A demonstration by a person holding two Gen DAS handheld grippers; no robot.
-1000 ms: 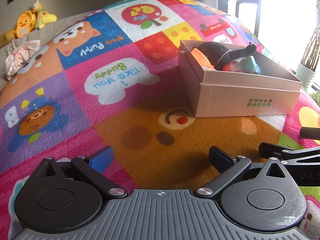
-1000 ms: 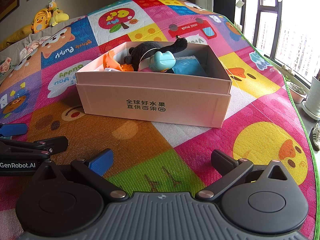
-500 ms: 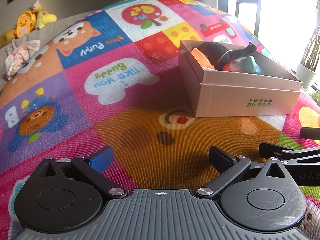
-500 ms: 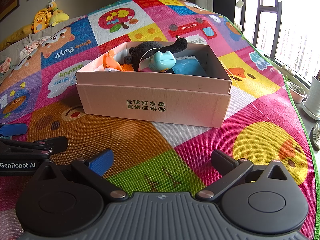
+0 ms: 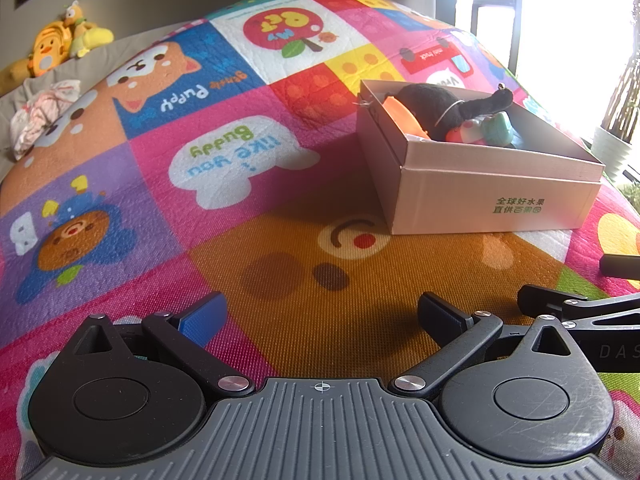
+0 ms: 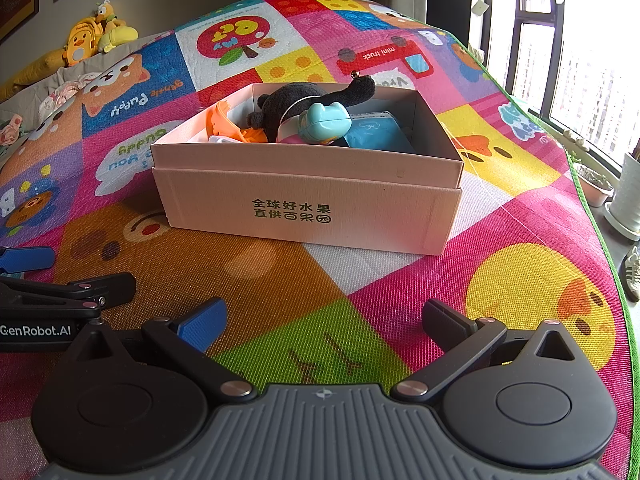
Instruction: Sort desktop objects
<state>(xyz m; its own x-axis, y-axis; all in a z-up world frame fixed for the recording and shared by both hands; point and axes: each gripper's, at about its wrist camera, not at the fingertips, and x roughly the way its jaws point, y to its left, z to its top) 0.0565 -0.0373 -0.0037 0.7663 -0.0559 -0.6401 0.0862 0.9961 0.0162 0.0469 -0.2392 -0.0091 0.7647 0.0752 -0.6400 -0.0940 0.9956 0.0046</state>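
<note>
A pale cardboard box (image 6: 308, 212) (image 5: 492, 204) stands on the colourful play mat. Inside it lie a black plush toy (image 6: 304, 108) (image 5: 440, 110), a teal toy (image 6: 324, 122) (image 5: 496, 130), an orange item (image 6: 224, 120) (image 5: 404, 116) and a blue packet (image 6: 376, 136). My left gripper (image 5: 320, 314) rests low over the mat, open and empty, with the box ahead to its right. My right gripper (image 6: 324, 320) is open and empty too, facing the box's front wall. Each gripper shows at the edge of the other's view.
The play mat (image 5: 240, 160) covers the whole surface. Yellow plush toys (image 5: 60, 44) (image 6: 96, 34) and crumpled cloth (image 5: 44, 114) lie at the far left. A window (image 6: 560, 40), a white pot (image 6: 628, 200) and a shoe (image 6: 632, 272) are beyond the mat's right edge.
</note>
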